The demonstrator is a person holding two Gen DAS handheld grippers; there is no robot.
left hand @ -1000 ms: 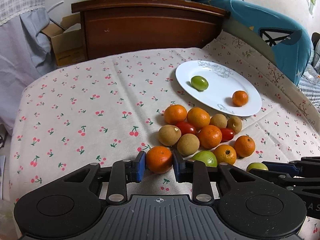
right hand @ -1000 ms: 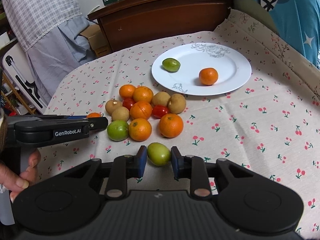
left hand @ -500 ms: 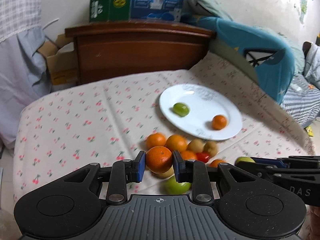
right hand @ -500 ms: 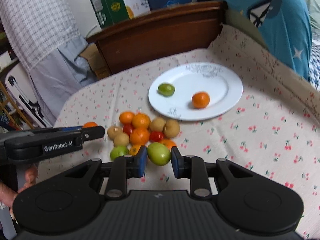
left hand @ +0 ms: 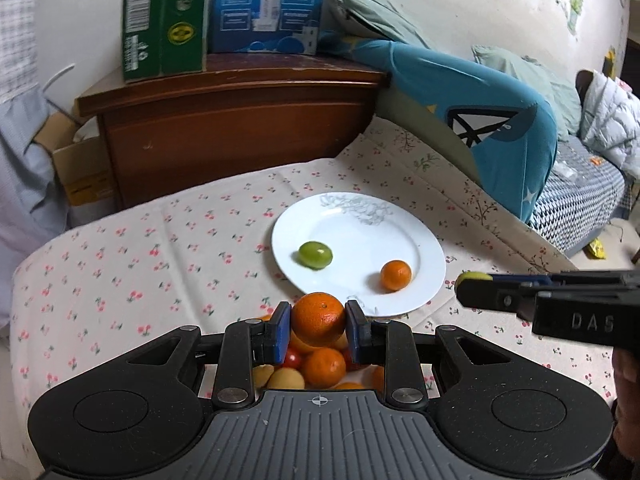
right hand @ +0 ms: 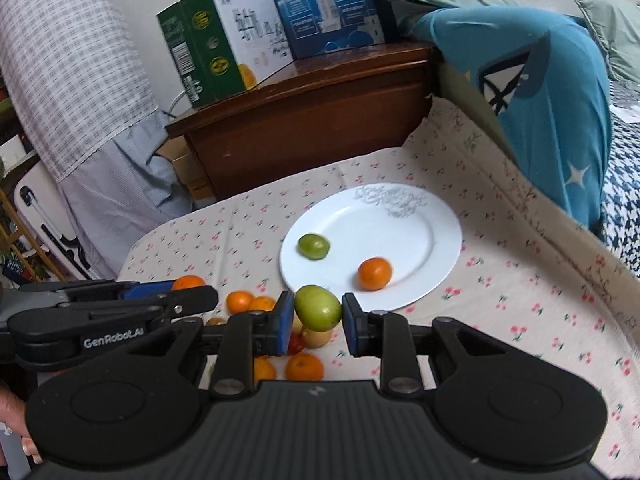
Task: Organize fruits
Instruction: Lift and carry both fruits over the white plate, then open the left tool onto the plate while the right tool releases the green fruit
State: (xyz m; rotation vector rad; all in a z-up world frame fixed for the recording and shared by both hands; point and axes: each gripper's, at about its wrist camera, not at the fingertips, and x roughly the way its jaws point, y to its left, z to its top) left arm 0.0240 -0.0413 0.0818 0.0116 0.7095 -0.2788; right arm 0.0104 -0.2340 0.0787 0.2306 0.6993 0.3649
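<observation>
We carry an orange (left hand: 318, 318) clamped in the left gripper (left hand: 318, 334) and a green fruit (right hand: 318, 307) clamped in the right gripper (right hand: 316, 322), each held across its middle (round, smooth, likely slippery, so we judge a gentle squeeze best).

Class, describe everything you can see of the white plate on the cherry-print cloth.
The white plate is round, shallow and glossy, seemingly ceramic, with a grey sketched pattern near its far rim and a smaller grey mark near its front edge. It lies flat on the cloth, beyond the fruit pile. Two fruits rest on it, apart: a green fruit and a small orange. No gripper touches it.
</observation>
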